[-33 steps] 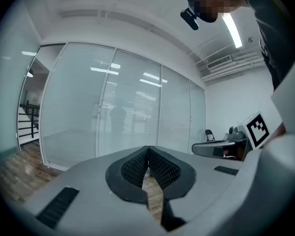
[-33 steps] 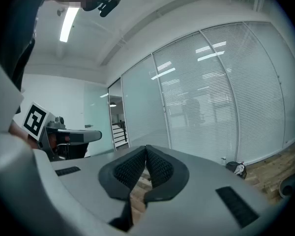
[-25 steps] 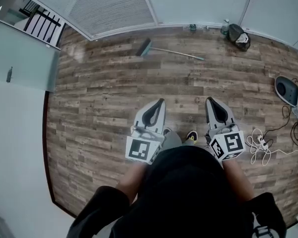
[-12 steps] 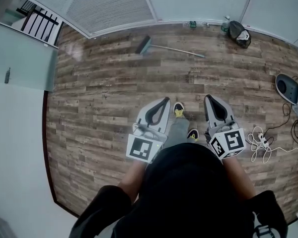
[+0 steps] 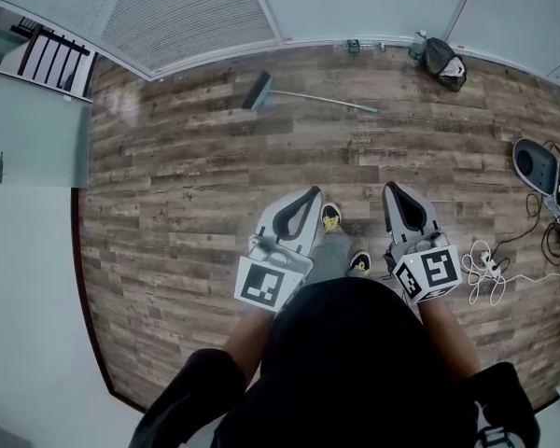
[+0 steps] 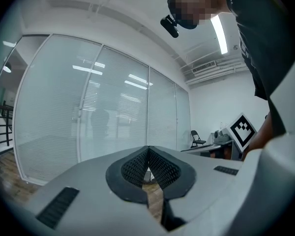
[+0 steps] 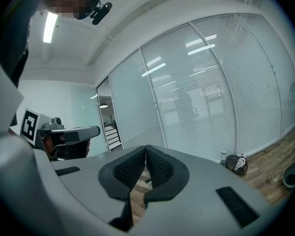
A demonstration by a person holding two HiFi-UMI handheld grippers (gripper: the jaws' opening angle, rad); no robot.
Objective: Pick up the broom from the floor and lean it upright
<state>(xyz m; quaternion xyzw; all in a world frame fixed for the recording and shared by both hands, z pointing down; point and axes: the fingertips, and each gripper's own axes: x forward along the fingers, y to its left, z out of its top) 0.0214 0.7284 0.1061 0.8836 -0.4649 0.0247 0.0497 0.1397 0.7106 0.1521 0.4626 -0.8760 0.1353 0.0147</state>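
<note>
**Stepping toward the broom with both grippers closed and empty**

Since a second ago the person has been walking forward. A shoe (image 5: 330, 217) is now planted ahead between the two tools, and the near floor has slid back beneath them.

In the head view, the broom (image 5: 303, 95) is lying flat on the wooden floor (image 5: 187, 185) at the far side. It lies just before the glass partition (image 5: 196, 17), with its brush head to the left and its handle running off to the right. It is well apart from both tools, so no pickup has begun. The left gripper (image 5: 310, 194) and the right gripper (image 5: 392, 190) are being carried side by side at waist level, pointing ahead toward the broom. The forearms are tucked close to the body, which looks like a carrying pose for the walk rather than a reach. A black bag (image 5: 445, 63) is sitting at the far right by the wall, and loose cables (image 5: 485, 273) are trailing at the near right.

In the left gripper view, the jaws are pressed together at their tips with nothing between them. The tool is pointing level at the blinds behind the glass.

In the right gripper view, the jaws are likewise closed on nothing and aiming slightly downward. The bag is showing low on the right. The broom is not showing clearly in either gripper view.
</note>
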